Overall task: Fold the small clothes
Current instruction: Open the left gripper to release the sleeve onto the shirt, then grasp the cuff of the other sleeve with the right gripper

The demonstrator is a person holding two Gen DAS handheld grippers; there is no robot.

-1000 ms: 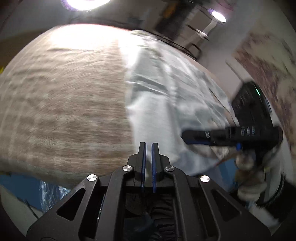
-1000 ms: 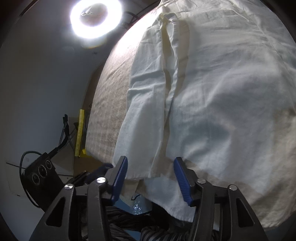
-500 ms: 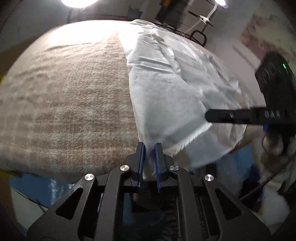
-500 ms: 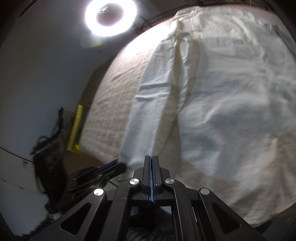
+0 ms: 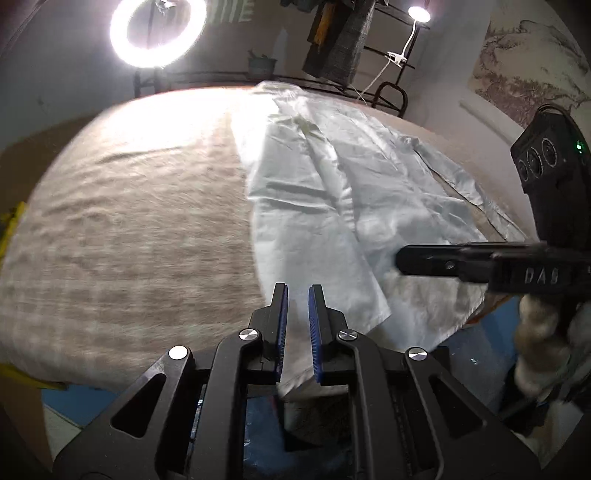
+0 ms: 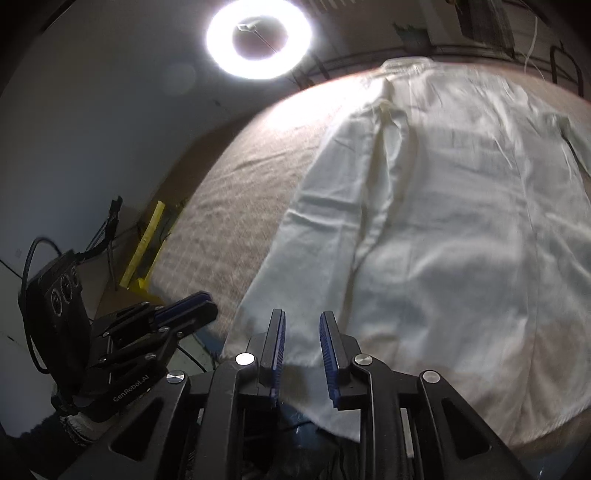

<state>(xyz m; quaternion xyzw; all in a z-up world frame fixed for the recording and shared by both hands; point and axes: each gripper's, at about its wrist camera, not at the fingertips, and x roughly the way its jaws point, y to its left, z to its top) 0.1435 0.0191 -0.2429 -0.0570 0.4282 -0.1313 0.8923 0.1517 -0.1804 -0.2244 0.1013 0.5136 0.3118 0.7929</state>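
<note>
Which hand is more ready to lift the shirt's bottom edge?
Left. The left gripper pinches the shirt hem; on the right gripper the jaws have just been opening, cloth loose between them.

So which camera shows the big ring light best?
The right wrist view: the ring light sits near the top middle, a whole glowing circle with its dark centre clear. The left wrist view also shows the ring light, but in the upper left corner, with its top cut off by the picture's edge.

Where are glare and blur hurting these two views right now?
Left wrist: the ring light washes out the far blanket; the near blanket is smeared. Right wrist: the same lamp flares overhead, and the white shirt looks soft.
</note>
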